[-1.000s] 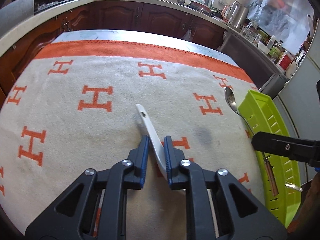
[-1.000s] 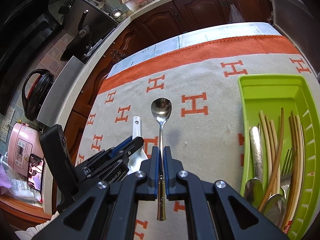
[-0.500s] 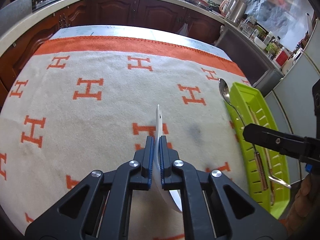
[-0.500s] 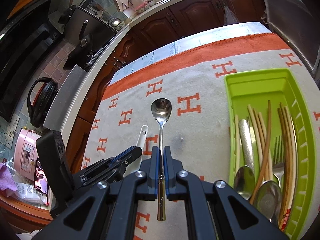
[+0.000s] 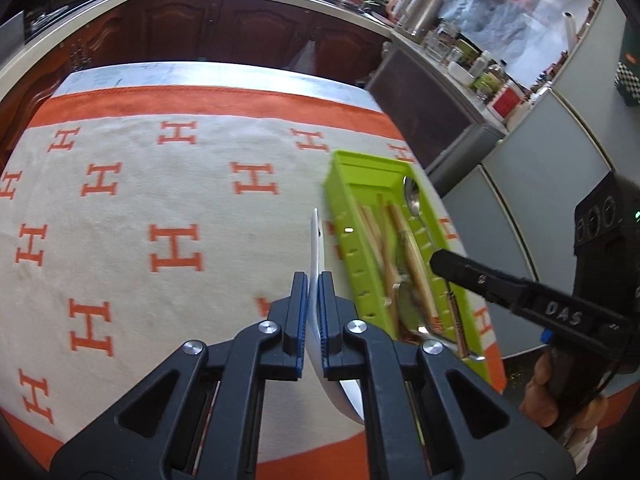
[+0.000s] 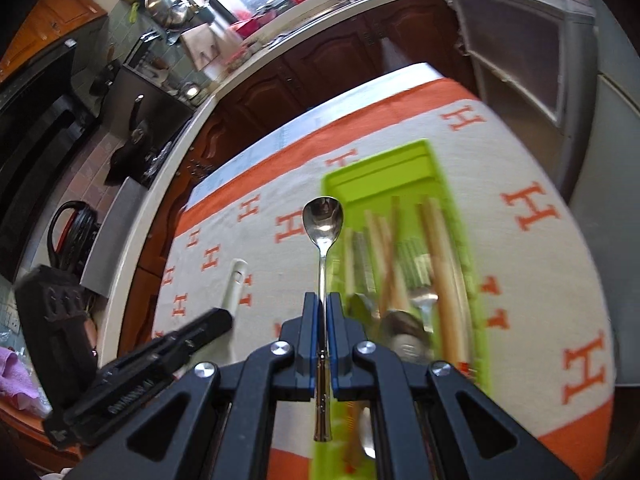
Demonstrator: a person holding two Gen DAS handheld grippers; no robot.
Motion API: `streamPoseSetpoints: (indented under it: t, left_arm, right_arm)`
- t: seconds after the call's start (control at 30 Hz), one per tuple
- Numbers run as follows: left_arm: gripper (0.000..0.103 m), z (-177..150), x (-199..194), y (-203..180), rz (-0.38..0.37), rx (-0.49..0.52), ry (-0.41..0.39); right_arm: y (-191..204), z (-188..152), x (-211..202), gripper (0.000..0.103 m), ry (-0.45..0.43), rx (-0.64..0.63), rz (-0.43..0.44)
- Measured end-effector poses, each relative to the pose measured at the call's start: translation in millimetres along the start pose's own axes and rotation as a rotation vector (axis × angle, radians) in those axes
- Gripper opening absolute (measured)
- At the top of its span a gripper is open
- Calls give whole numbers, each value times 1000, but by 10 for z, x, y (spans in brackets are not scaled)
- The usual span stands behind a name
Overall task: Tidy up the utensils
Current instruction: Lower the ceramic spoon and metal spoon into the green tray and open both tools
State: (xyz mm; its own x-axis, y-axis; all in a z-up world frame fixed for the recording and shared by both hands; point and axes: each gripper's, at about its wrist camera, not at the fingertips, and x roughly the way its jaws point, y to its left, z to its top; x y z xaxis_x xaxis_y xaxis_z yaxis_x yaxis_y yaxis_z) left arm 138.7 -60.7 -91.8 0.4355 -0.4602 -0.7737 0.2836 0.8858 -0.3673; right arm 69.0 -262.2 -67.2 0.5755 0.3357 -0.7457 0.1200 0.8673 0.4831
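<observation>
We carry a polished steel spoon, pinched in the right gripper, and a white plastic spoon, pinched in the left gripper, toward the lime-green slotted tray at the blanket's right edge, lowering next.

Counted: one green tray, one white spoon, one held metal spoon; chopsticks blurred, uncountable.

A table with a pale top carries a cream blanket with an orange border and orange H marks, which covers nearly all of it; a bare strip shows along the far edge. On the blanket, toward its right side, lies a lime-green tray holding chopsticks, spoons and a fork.
</observation>
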Motion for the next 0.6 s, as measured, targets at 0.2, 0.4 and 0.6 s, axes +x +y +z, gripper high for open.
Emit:
streamPoseSetpoints:
  t: [0.2, 0.4, 0.6]
  left_arm:
    - [3, 41, 159, -555, -23, 56, 25]
    - [3, 69, 568, -830, 9, 87, 76]
    - [3, 156, 845, -848, 45, 96, 92]
  right_arm:
    - [-310, -113, -76, 4, 12, 16, -99]
    - [-424, -82, 47, 5, 35, 10, -131]
    - [-552, 85, 195, 5, 42, 96, -70]
